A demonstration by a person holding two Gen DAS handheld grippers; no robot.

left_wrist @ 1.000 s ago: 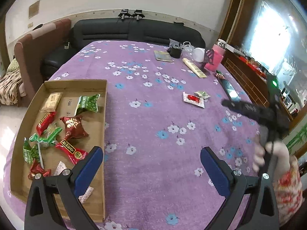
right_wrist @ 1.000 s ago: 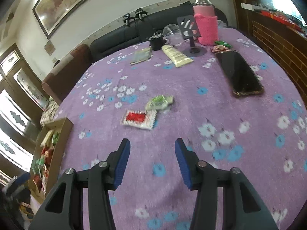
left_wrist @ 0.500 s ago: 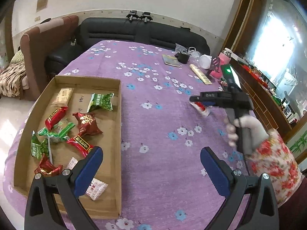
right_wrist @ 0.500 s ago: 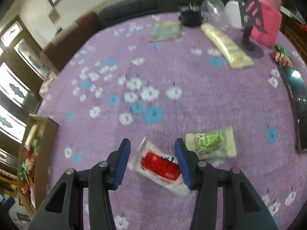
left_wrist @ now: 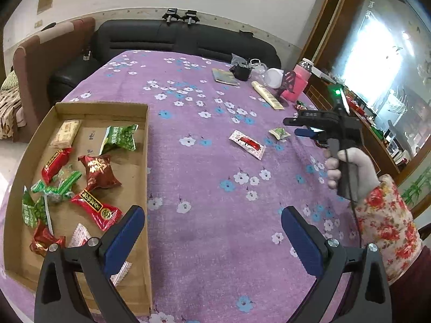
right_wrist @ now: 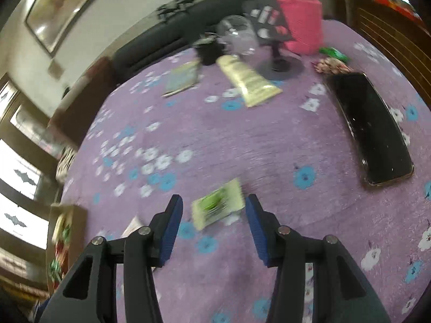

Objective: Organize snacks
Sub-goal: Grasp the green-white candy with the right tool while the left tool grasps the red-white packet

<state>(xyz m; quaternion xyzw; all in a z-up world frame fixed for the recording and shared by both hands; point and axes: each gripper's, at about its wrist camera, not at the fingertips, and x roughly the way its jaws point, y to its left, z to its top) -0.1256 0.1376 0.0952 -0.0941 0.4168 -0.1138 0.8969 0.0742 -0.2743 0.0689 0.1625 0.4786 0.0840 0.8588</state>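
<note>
A cardboard tray [left_wrist: 89,109] on the purple flowered table holds several red and green snack packets. A white-and-red packet [left_wrist: 246,144] and a small green packet [left_wrist: 280,132] lie loose mid-table. My right gripper [right_wrist: 214,219] is open, its blue fingers on either side of the green packet [right_wrist: 218,206], just above the cloth; it also shows in the left wrist view [left_wrist: 303,132]. The white-and-red packet's corner [right_wrist: 132,224] shows left of the right gripper. My left gripper [left_wrist: 212,239] is open and empty, near the tray's right wall.
A black phone [right_wrist: 371,132] lies right of the right gripper. A cream tube [right_wrist: 247,80], a pink bottle [right_wrist: 301,24], a phone stand [right_wrist: 274,62], a glass jar [right_wrist: 239,37] and a booklet [right_wrist: 183,80] stand at the far side. A black sofa [left_wrist: 172,43] is behind.
My right gripper has moved right, from straddling the white-and-red packet to straddling the green one. My left gripper has barely moved.
</note>
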